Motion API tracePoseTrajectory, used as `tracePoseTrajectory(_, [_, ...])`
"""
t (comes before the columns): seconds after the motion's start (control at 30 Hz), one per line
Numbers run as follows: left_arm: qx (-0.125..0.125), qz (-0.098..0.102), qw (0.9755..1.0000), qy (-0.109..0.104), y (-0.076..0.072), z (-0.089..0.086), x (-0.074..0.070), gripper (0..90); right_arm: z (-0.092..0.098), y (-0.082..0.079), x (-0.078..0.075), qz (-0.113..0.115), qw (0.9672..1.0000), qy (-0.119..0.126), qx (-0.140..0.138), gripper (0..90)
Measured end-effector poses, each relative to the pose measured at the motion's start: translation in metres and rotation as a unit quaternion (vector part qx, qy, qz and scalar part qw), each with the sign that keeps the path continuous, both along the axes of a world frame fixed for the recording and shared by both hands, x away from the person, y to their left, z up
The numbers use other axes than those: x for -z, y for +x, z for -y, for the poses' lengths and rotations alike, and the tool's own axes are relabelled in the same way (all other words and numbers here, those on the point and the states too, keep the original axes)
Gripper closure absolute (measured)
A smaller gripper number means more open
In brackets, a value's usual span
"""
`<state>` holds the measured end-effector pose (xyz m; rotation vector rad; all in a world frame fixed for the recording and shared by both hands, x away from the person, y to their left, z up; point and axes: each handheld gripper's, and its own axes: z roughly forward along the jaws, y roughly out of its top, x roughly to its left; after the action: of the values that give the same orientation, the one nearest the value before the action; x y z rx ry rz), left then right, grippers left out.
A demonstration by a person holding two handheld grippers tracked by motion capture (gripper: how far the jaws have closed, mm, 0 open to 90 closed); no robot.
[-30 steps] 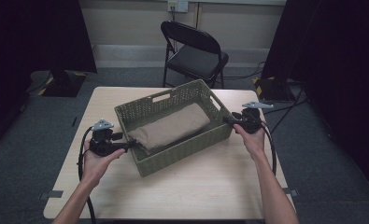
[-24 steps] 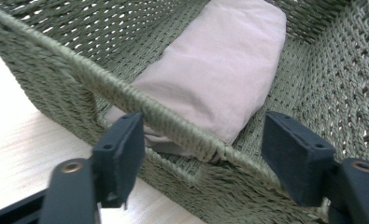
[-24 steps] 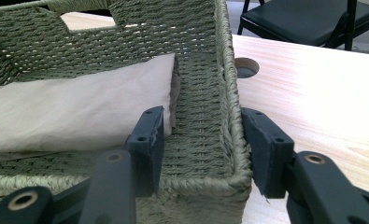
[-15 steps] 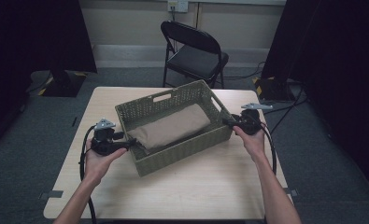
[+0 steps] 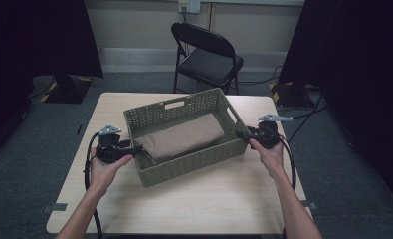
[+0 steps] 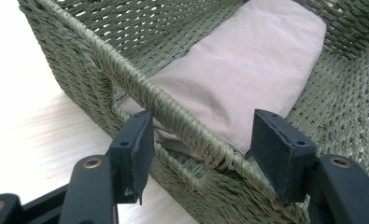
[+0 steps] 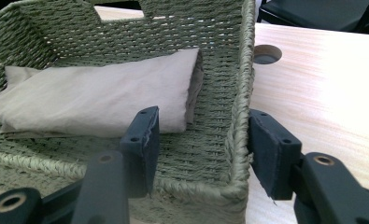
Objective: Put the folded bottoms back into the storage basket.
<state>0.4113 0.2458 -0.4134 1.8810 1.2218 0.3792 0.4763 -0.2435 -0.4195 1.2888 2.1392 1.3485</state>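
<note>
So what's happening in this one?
A person holds a gripper in each hand at opposite ends of a green woven basket on the table. The left gripper, whose jaws have just been closing, straddles the handle rim without clamping it. The right gripper straddles the far end wall. Folded beige cloth lies inside.

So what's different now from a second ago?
Very little. The left tongs have just been closing in on the basket's handle rim, which sits between the jaws with a gap still showing on both sides. The right tongs, straddling the opposite wall, the basket and the folded cloth look unmoved.
</note>
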Motion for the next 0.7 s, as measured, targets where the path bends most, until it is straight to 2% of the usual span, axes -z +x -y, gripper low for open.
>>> tracePoseTrajectory(0.27, [-0.003,0.002,1.0,0.004,0.006,-0.006,0.0,42.9,-0.001,-0.009,-0.001,-0.008,0.9999,0.007,-0.012,46.1])
tracePoseTrajectory(0.4, [-0.01,0.002,0.9999,0.007,0.008,-0.009,0.0,45.8,-0.003,-0.015,-0.005,-0.018,0.9997,-0.005,-0.017,46.0])
tracePoseTrajectory(0.57, [-0.012,0.005,0.9999,0.004,0.012,-0.014,0.001,49.4,-0.003,-0.024,-0.007,-0.029,0.9992,-0.002,-0.029,45.8])
tracePoseTrajectory(0.63, [-0.01,0.005,0.9999,0.006,0.013,-0.014,0.0,49.3,-0.003,-0.025,-0.008,-0.021,0.9994,-0.008,-0.026,40.0])
tracePoseTrajectory(0.67, [-0.011,0.006,0.9999,0.006,0.013,-0.015,0.001,50.0,-0.002,-0.023,-0.01,-0.01,0.9997,-0.013,-0.017,39.6])
tracePoseTrajectory(0.7, [-0.014,0.007,0.9999,0.003,0.014,-0.016,0.001,50.3,-0.002,-0.02,-0.012,-0.007,0.9998,-0.008,-0.015,39.4])
